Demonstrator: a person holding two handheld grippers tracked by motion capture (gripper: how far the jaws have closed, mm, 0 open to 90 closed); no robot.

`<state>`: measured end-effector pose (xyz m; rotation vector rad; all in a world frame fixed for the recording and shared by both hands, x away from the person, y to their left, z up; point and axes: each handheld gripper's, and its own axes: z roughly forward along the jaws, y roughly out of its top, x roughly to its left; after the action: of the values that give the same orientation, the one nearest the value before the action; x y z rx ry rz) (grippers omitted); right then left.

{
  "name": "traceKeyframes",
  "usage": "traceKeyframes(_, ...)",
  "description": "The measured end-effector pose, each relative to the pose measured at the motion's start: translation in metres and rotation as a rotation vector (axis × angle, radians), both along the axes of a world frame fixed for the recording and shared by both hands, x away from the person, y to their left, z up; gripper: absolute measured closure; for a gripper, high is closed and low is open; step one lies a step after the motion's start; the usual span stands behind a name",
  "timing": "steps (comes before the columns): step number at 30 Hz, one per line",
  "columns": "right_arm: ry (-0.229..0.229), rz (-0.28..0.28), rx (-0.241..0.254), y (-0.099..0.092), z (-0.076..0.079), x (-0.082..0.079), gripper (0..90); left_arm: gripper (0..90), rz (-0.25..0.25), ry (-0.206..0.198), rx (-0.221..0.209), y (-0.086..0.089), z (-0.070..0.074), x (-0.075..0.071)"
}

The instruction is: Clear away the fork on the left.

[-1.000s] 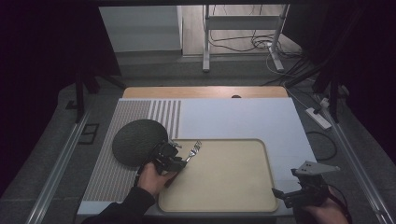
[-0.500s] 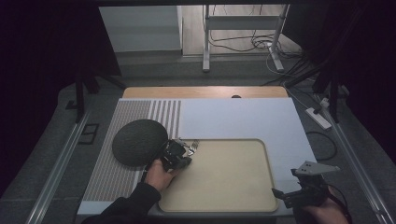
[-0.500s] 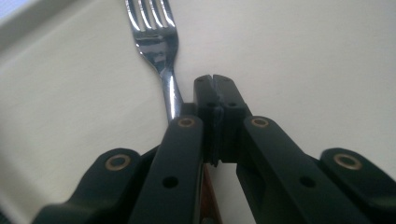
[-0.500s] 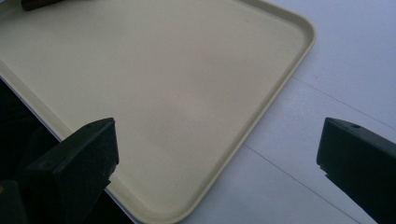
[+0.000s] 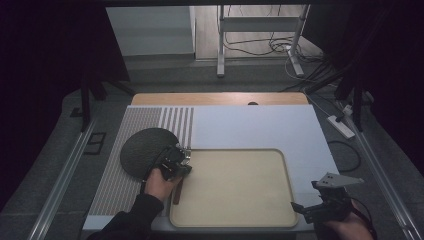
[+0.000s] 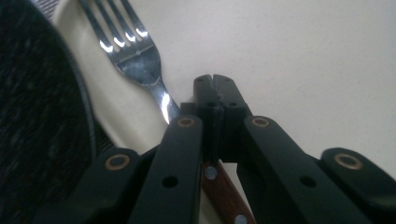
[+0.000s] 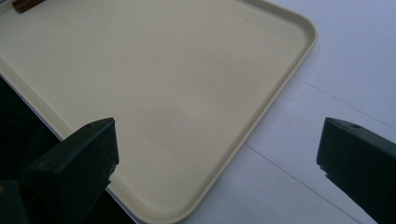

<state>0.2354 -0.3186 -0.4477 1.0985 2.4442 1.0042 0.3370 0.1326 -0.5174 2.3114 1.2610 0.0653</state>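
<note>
A steel fork (image 6: 135, 51) with a riveted wooden handle (image 6: 224, 191) lies along the left rim of the beige tray (image 5: 235, 200), tines pointing away. My left gripper (image 6: 215, 84) is shut, and the fork's neck runs in beneath its jaws. From above, that left gripper (image 5: 181, 159) sits between the dark round plate (image 5: 142, 150) and the tray, and the handle (image 5: 177, 194) sticks out behind the hand. Over the tray's near right corner my right gripper (image 5: 302, 209) is open. Nothing is between its wide-set jaws (image 7: 217, 140), with the bare tray (image 7: 163, 93) below them.
The dark plate (image 6: 37, 116) rests on a striped mat (image 5: 120, 195) left of the tray. A white sheet (image 5: 260, 125) covers the far part of the table, with a wooden edge (image 5: 220, 98) behind it. A power strip (image 5: 341, 125) lies off the right side.
My left gripper has shifted left toward the dark plate, and the fork has moved with it to the tray's left rim. The right gripper has stayed in place.
</note>
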Motion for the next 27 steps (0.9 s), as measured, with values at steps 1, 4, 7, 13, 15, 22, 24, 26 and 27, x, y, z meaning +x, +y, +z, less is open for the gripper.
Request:
traceKeyframes(1, 0.001, 0.000, 0.000, 0.000, 0.000, 0.000, 0.0, 88.5, 0.003, 0.004, -0.006, 0.001, 0.000, 0.000)
traceKeyframes(4, 0.001, 0.000, 0.000, 0.000, 0.000, 0.000, 0.0, 87.0, -0.004, 0.002, -0.011, 0.001, 0.000, 0.000)
traceKeyframes(7, 0.001, 0.000, 0.001, 0.000, 0.000, 0.000, 0.0, 82.4, -0.022, -0.015, -0.005, 0.000, 0.001, 0.000)
traceKeyframes(13, 0.003, -0.001, 0.004, 0.000, 0.000, 0.000, 0.0, 72.6, -0.034, -0.085, 0.005, -0.001, 0.009, -0.004)
traceKeyframes(15, 0.003, -0.001, 0.004, 0.000, 0.000, 0.000, 0.0, 67.4, -0.036, -0.106, 0.000, 0.001, 0.010, -0.005)
traceKeyframes(22, 0.005, -0.004, 0.008, -0.001, 0.000, 0.001, 0.0, 41.5, -0.023, -0.155, -0.042, 0.009, 0.017, -0.008)
traceKeyframes(24, 0.005, -0.005, 0.009, -0.001, 0.000, 0.001, 0.0, 32.4, -0.017, -0.168, -0.065, 0.013, 0.020, -0.009)
traceKeyframes(26, 0.006, -0.005, 0.011, -0.001, 0.000, 0.001, 0.0, 22.7, -0.014, -0.179, -0.092, 0.017, 0.023, -0.010)
traceKeyframes(27, 0.006, -0.006, 0.012, -0.001, 0.000, 0.001, 0.0, 19.2, -0.017, -0.176, -0.107, 0.020, 0.024, -0.011)
